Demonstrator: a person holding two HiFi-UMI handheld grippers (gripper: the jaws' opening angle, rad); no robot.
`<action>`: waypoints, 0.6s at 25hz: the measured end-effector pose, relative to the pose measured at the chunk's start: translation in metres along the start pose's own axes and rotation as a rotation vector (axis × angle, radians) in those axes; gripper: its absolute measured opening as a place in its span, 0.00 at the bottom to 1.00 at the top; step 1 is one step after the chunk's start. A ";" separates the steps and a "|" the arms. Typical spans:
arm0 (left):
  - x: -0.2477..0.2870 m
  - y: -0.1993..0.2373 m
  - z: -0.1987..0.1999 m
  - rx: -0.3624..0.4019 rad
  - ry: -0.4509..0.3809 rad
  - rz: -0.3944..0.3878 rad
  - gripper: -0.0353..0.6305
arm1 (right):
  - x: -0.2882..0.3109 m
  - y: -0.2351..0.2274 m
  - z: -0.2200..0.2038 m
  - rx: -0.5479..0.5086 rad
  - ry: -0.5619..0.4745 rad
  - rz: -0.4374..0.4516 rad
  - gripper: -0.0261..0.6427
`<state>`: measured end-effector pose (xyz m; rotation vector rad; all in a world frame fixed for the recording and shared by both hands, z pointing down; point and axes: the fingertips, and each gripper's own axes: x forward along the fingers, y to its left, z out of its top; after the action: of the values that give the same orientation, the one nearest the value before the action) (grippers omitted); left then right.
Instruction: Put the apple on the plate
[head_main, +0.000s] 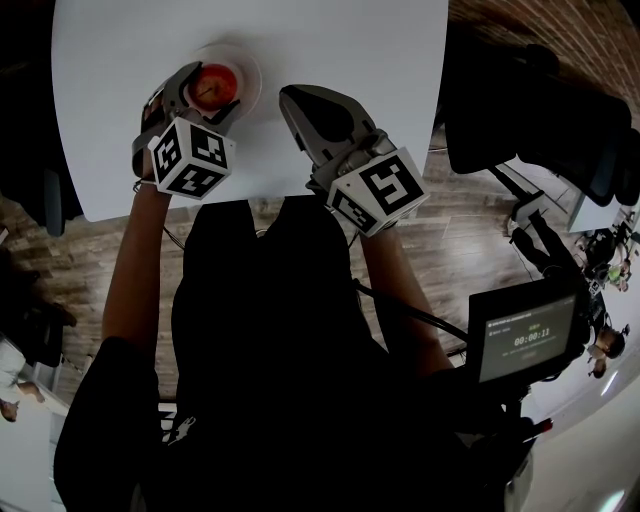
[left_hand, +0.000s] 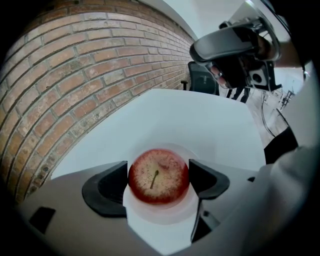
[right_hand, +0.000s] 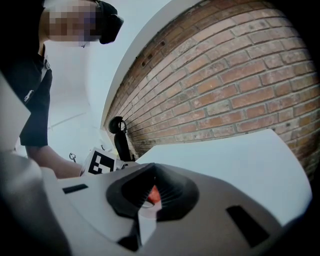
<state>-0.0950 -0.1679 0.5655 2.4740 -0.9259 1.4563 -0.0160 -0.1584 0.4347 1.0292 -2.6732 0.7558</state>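
A red apple (head_main: 214, 84) rests on a small white plate (head_main: 251, 68) at the far side of the white table (head_main: 350, 50). My left gripper (head_main: 205, 98) straddles it. In the left gripper view the apple (left_hand: 158, 176) fills the gap between the two black pads (left_hand: 107, 187), both touching its sides, with the plate (left_hand: 152, 215) beneath. My right gripper (head_main: 291, 96) hovers over the table just right of the plate, jaws together and holding nothing. In the right gripper view a sliver of the apple (right_hand: 154, 195) shows through the slit between that gripper's (right_hand: 148, 200) pads.
A brick wall (left_hand: 75, 75) runs behind the table. An office chair (left_hand: 202, 80) stands at the table's far end. A dark chair (head_main: 540, 110) and a stand with a lit screen (head_main: 527, 338) sit right of the table, over wooden floor.
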 end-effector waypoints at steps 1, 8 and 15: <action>0.000 0.000 0.000 0.001 0.000 -0.001 0.63 | 0.000 0.000 0.000 -0.001 0.000 0.000 0.04; 0.003 0.000 -0.001 0.008 0.010 -0.015 0.63 | -0.001 -0.001 0.000 0.005 -0.003 -0.004 0.05; 0.004 0.000 -0.001 0.015 0.013 -0.019 0.63 | -0.002 -0.003 0.000 0.004 -0.007 -0.009 0.04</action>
<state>-0.0940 -0.1695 0.5692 2.4732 -0.8904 1.4774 -0.0128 -0.1589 0.4348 1.0461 -2.6719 0.7568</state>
